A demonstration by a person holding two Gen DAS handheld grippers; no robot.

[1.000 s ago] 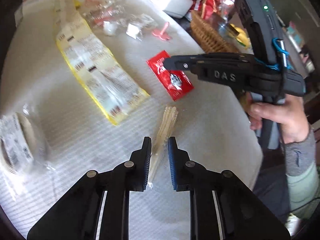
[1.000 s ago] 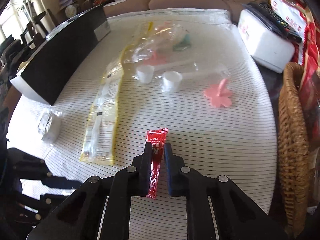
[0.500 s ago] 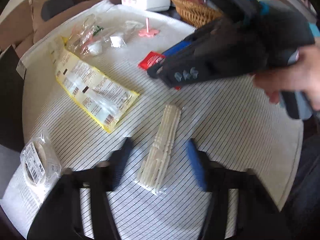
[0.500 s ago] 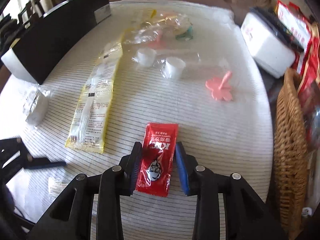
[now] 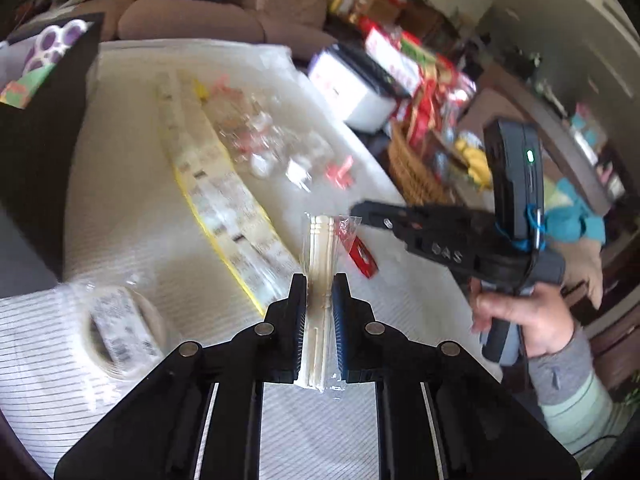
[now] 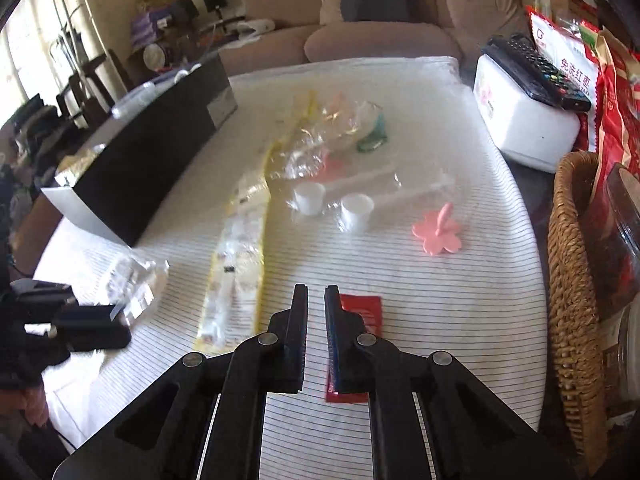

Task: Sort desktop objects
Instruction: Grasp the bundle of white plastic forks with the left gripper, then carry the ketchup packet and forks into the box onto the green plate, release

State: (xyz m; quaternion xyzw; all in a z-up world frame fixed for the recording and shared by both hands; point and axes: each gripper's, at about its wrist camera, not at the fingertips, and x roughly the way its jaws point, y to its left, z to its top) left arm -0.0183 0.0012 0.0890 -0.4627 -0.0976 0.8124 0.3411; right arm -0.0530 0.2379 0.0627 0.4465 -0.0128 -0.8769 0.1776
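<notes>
My left gripper (image 5: pixel 319 284) is shut on a clear packet of cream plastic forks (image 5: pixel 319 264) and holds it lifted above the striped table (image 5: pixel 120 208). My right gripper (image 6: pixel 316 294) is nearly closed with nothing between its fingers; it also shows from the side in the left wrist view (image 5: pixel 366 212). The red ketchup sachet (image 6: pixel 362 314) lies flat on the cloth, partly under the right finger, and shows in the left wrist view (image 5: pixel 362 256).
A long yellow-edged packet (image 6: pixel 236 256), two white scoops in film (image 6: pixel 336 202), a pink flower piece (image 6: pixel 437 232), a tape roll in film (image 5: pixel 120 328), a black box (image 6: pixel 148 148), a white box (image 6: pixel 520 120) and a wicker basket (image 6: pixel 572 264).
My left gripper opened, then shut on the fork packet and lifted it. My right gripper released the red sachet, which now lies flat on the cloth, and closed up empty.
</notes>
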